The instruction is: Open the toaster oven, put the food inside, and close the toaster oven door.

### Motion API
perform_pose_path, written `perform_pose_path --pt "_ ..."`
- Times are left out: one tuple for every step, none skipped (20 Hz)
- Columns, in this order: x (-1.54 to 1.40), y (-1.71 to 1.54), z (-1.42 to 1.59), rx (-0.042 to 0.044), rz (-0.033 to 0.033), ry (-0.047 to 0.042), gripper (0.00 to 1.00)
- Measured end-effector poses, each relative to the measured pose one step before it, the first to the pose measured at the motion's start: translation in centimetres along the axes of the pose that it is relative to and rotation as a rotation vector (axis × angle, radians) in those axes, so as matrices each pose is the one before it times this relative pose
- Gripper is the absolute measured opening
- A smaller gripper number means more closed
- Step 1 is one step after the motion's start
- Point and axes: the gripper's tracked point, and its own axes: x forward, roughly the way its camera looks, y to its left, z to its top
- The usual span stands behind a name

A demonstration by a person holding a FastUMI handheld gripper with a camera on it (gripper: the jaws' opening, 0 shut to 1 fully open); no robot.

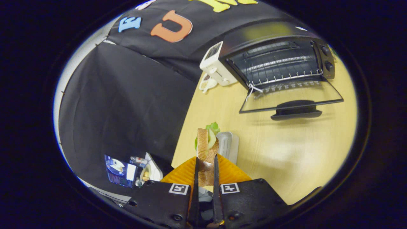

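Note:
My gripper (pixel 206 160) is shut on a sandwich (pixel 206 144) of brown bread with green lettuce, which sticks out forward past both fingers. The sandwich hangs above an orange plate (pixel 233 173) at the near corner of the wooden table (pixel 286 149). Far beyond the fingers, at the table's back, stands the black toaster oven (pixel 279 60) with its glass door (pixel 292 95) folded down flat and open. The wire rack (pixel 286 76) inside is bare. A white tag hangs at the door's left hinge.
A white toaster (pixel 216 65) stands just left of the oven. A small grey tray (pixel 227 144) lies beside the orange plate, right of the sandwich. Left of the table the floor is draped in black cloth, with a few small items (pixel 130 171) on it.

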Motion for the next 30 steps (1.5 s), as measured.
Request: perform_pose_path --pt "-1.359 0.236 1.831 0.03740 0.01632 -0.06817 0.23" --pt "-1.210 -0.204 1.995 0.03896 0.00902 -0.06816 0.23" --pt "-1.254 -0.518 2.233 0.04954 -0.00085 -0.06924 0.23" --pt "-0.699 -0.861 1.925 0.04894 -0.00669 -0.05591 0.23" --pt "-0.254 -1.209 1.514 0.05736 -0.01252 -0.04798 0.23" --pt "0.051 -1.196 1.306 0.05621 -0.00780 -0.03615 0.23" --pt "0.301 -1.237 1.283 0.06540 -0.00396 -0.03694 0.23" --pt "0.813 -0.943 1.324 0.06188 0.00214 -0.03447 0.23" --pt "0.981 -0.820 1.064 0.04999 0.00508 -0.03540 0.23" --pt "1.220 -0.876 0.595 0.04615 -0.00066 -0.01612 0.23" --pt "1.144 -0.791 0.205 0.03863 -0.00169 -0.00546 0.23" --pt "1.184 -0.858 0.550 0.02958 -0.00787 -0.02305 0.23" --pt "0.950 -0.616 0.746 0.01565 -0.01086 -0.03811 0.23" --pt "0.869 -0.549 0.841 0.00834 -0.01042 -0.04337 0.23" --pt "0.705 -0.484 0.571 0.02218 -0.00191 -0.04290 0.23" --pt "0.891 -0.114 0.534 0.02282 0.00766 -0.03290 0.23" --pt "0.937 -0.260 0.076 0.00442 -0.00026 -0.01936 0.23" --pt "0.619 -0.083 0.265 -0.00162 0.00709 -0.02356 0.23" --pt "0.862 0.056 0.039 0.00482 0.00488 -0.02274 0.23" --pt "0.937 0.276 0.237 0.01032 0.00831 -0.02210 0.23" --pt "0.990 0.245 0.284 -0.00097 0.00238 -0.02910 0.23" --pt "0.704 -0.152 -0.044 -0.01536 -0.00320 -0.01792 0.23" --pt "0.400 -0.072 -0.287 -0.01791 0.00161 -0.01019 0.23" --pt "0.417 -0.107 -0.126 0.00973 0.00564 -0.00935 0.23" --pt "0.284 -0.003 0.077 0.01357 0.00271 -0.00972 0.23" --pt "0.045 -0.379 0.103 -0.00077 -0.00103 -0.01203 0.23" --pt "0.101 -0.253 0.028 -0.00302 -0.00427 -0.00438 0.26" --pt "-0.018 -0.101 0.039 -0.00087 -0.00172 0.00053 0.29" --pt "0.084 0.152 0.012 -0.00027 0.00621 0.00315 0.32" --pt "-0.389 0.233 0.101 -0.00226 0.00450 0.00739 0.36"
